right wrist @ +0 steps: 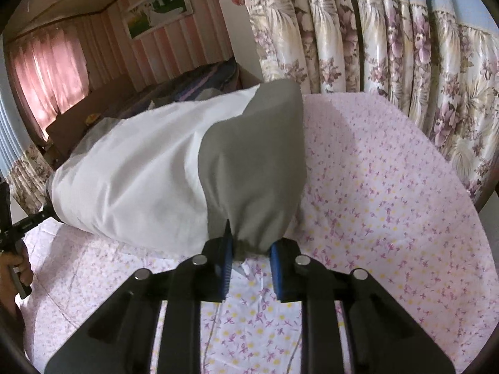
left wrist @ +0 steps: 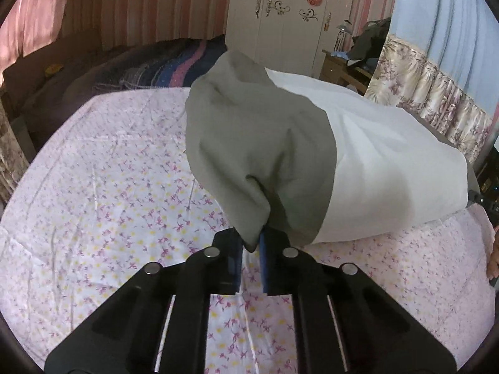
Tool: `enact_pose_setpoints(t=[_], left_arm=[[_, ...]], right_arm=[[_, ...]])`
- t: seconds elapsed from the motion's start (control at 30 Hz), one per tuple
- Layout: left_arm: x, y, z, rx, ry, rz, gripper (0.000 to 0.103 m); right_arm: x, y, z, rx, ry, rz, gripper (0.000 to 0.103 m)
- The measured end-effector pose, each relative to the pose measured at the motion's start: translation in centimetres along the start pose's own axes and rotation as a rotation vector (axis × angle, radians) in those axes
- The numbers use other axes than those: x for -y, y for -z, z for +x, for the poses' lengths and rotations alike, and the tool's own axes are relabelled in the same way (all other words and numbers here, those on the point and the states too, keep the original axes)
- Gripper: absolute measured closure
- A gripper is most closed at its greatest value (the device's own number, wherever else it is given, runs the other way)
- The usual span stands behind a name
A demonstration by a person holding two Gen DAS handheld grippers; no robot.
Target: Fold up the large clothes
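Left wrist view: black left gripper (left wrist: 252,244) with blue-padded jaws pinched together on a grey end of the large grey-and-white cloth garment (left wrist: 312,155), lifted just above the bed's pink flower-print sheet (left wrist: 109,187), long axis stretched sideways toward the right gripper. Right wrist view: black right gripper (right wrist: 250,251) with jaws clamped on the bunched grey opposite end, white middle panel sagging between both ends, floral pleated curtain (right wrist: 405,62) behind.

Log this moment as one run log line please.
stage: lifting | left gripper: shut on garment grey end | right gripper: shut on garment other grey end | over bedsheet
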State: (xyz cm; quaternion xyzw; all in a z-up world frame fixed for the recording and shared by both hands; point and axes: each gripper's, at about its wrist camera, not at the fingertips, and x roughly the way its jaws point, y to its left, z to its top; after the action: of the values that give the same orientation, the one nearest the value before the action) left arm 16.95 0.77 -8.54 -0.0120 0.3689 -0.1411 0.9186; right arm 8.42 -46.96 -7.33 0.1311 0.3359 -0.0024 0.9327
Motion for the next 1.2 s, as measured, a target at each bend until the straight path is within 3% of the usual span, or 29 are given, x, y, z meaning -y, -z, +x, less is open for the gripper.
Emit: enact_pose_setpoints(t=[0.3, 0.53, 0.63, 0.67, 0.7, 0.73, 0.77, 0.8, 0.83, 0.87, 1.0, 1.2], left_arm=[[0.6, 2.0, -7.4, 0.028, -0.008, 0.059, 0.098], [0.9, 9.2, -15.5, 0.008, -0.004, 0.077, 0.097], [0.5, 12.2, -16.0, -0.036, -0.008, 0.056, 0.094], [0.5, 12.9, -15.7, -0.06, -0.03, 0.064, 0.087], [0.3, 13.6, -15.3, -0.079, -0.073, 0.069, 0.073], [0.1, 13.9, -15.4, -0.081, -0.089, 0.061, 0.067], [-0.2, 14.0, -15.7, -0.087, -0.1, 0.046, 0.047], [-0.4, 14.0, -16.2, -0.095, -0.103, 0.035, 0.024], [-0.4, 13.8, -17.4, -0.071, -0.124, 0.024, 0.016], [-0.2, 13.5, -18.7, -0.039, -0.146, 0.022, 0.005], [3.2, 11.4, -20.6, 0.006, -0.173, 0.087, 0.003], [11.9, 6.0, -17.7, 0.074, -0.064, 0.152, 0.003]], right_arm=[[-1.4, 1.2, -5.6, 0.001, -0.072, -0.052, 0.088], [-2.3, 6.3, -12.2, -0.036, -0.115, -0.115, 0.088], [-1.9, 8.9, -13.0, -0.072, -0.126, -0.099, 0.086], [-1.8, 9.5, -12.7, -0.082, -0.109, -0.099, 0.083], [-1.7, 10.0, -12.5, -0.088, -0.094, -0.099, 0.074], [-1.4, 10.2, -12.3, -0.098, -0.079, -0.093, 0.067], [-0.9, 10.5, -12.2, -0.105, -0.063, -0.074, 0.064], [-0.5, 10.7, -12.7, -0.099, -0.061, -0.049, 0.052], [-0.2, 10.8, -13.1, -0.087, -0.066, -0.03, 0.04], [0.2, 10.9, -14.2, -0.062, -0.076, -0.005, 0.037], [0.6, 10.2, -16.0, -0.011, -0.013, 0.009, 0.03], [1.2, 5.1, -14.1, 0.002, -0.015, 0.026, 0.028]])
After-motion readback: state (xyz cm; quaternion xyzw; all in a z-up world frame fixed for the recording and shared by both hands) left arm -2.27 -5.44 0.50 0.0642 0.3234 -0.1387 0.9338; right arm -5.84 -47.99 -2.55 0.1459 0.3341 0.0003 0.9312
